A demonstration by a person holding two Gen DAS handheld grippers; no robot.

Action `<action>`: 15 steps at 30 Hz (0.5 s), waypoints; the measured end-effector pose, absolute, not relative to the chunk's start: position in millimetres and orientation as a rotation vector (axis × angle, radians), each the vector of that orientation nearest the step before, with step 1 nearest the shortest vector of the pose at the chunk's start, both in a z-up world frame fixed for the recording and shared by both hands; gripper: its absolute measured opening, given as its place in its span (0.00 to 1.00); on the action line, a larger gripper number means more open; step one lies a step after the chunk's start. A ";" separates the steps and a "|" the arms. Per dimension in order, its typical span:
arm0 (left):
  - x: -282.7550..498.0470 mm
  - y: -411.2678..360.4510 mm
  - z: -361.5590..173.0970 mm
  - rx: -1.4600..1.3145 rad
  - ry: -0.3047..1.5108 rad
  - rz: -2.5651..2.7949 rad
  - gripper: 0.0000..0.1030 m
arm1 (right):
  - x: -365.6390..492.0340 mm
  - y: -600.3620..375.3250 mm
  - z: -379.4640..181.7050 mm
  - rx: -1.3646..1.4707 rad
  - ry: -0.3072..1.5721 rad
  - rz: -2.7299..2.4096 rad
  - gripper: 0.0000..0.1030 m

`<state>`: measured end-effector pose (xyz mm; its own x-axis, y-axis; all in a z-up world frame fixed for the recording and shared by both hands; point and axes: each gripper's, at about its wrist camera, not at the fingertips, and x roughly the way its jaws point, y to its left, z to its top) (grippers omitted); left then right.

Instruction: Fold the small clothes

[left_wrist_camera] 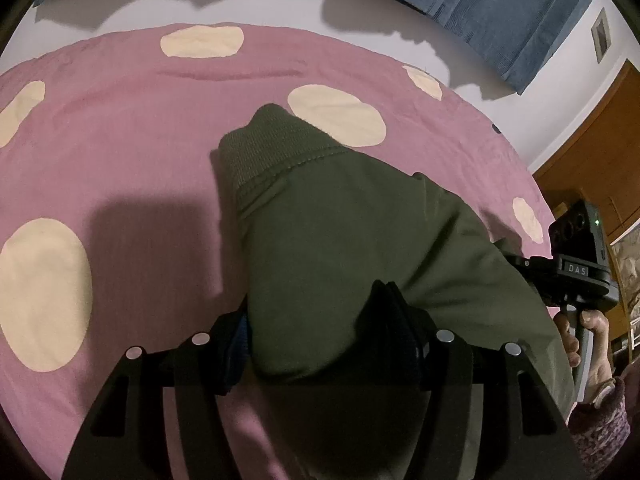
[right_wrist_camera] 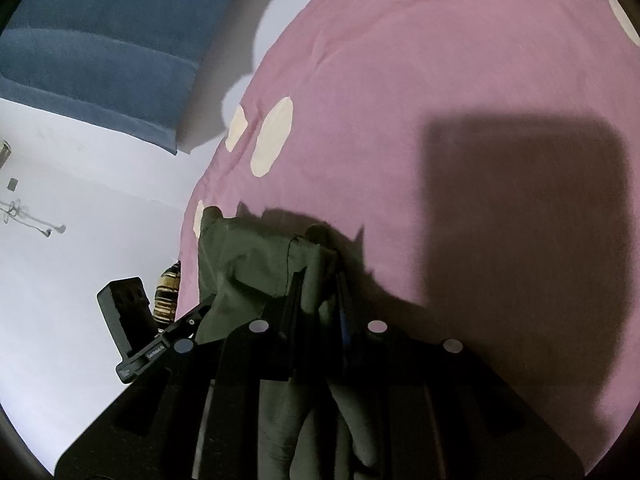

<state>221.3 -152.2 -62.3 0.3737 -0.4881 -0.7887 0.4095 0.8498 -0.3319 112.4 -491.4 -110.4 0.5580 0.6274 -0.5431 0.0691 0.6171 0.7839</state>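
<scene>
a pink bedspread with cream dots carries an olive-green garment.

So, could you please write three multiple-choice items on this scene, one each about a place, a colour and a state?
1. Where does the green garment lie?
A. on a pink spotted bedspread
B. on a wooden floor
C. in a basket

2. What colour are the bedspread's spots?
A. black
B. cream
C. red

3. How is the right gripper?
A. wide open and clear of the cloth
B. out of view
C. shut on the garment

Answers:
1 A, pink cloth with spots surrounds the garment.
2 B, the ovals are pale cream.
3 C, its fingers pinch a green fold in the right wrist view.
</scene>
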 end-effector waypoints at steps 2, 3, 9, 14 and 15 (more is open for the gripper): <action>221.4 -152.6 -62.1 -0.087 1.038 -0.576 0.60 | 112.4 -491.2 -110.9 0.868 0.934 0.384 0.14; 221.4 -152.7 -62.2 -0.087 1.037 -0.576 0.60 | 112.3 -492.3 -111.4 0.870 0.932 0.385 0.14; 222.4 -151.9 -61.5 -0.092 1.039 -0.577 0.60 | 112.8 -490.3 -110.5 0.872 0.928 0.379 0.14; 224.4 -140.5 -54.9 -0.149 1.049 -0.608 0.72 | 105.7 -492.9 -102.0 0.862 0.896 0.348 0.35; 223.2 -135.5 -52.0 -0.170 1.053 -0.614 0.73 | 101.7 -494.5 -98.4 0.865 0.887 0.336 0.45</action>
<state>223.2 -135.5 -52.0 0.3466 -0.5489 -0.7607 0.3914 0.8216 -0.4145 101.7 -494.5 -98.4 0.6086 0.5850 -0.5361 0.0826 0.6252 0.7761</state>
